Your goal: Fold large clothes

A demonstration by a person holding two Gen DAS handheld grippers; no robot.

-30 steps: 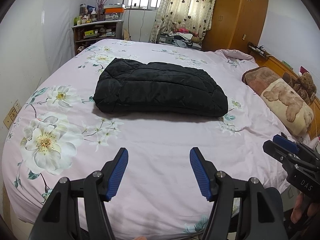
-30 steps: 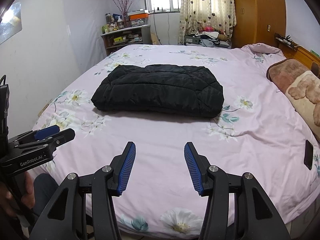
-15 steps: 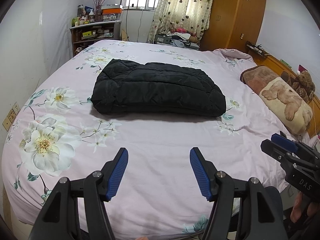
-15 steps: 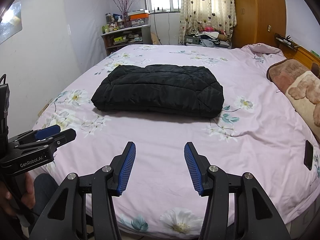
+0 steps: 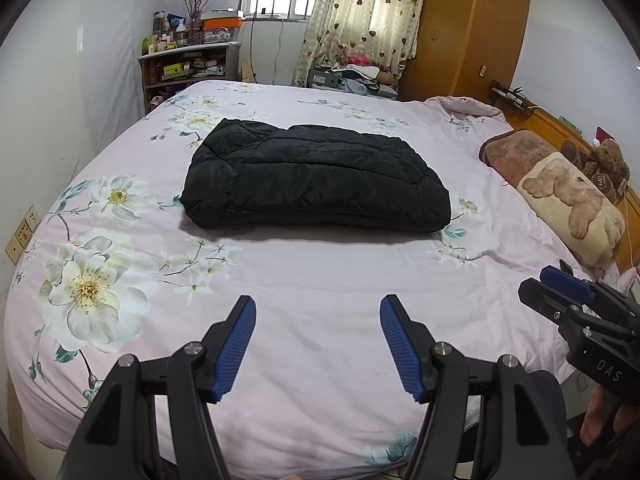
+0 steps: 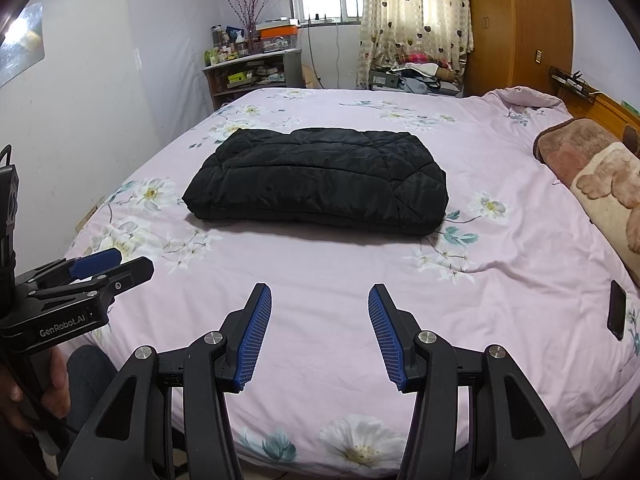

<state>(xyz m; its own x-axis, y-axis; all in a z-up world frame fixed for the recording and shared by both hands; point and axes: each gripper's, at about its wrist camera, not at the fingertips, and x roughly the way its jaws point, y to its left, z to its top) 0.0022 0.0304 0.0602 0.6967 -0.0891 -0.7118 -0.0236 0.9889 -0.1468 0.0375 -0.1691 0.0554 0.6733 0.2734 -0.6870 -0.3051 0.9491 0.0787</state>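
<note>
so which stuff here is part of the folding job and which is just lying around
Part of the job: black padded jacket, folded on the bed; left gripper and right gripper, both open.

Just lying about: bear pillow, teddy bear, phone, cluttered shelf.

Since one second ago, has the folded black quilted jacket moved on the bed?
No. The folded black quilted jacket lies in the same place on the pink floral bedsheet, its corner by the same teal leaf print.
</note>
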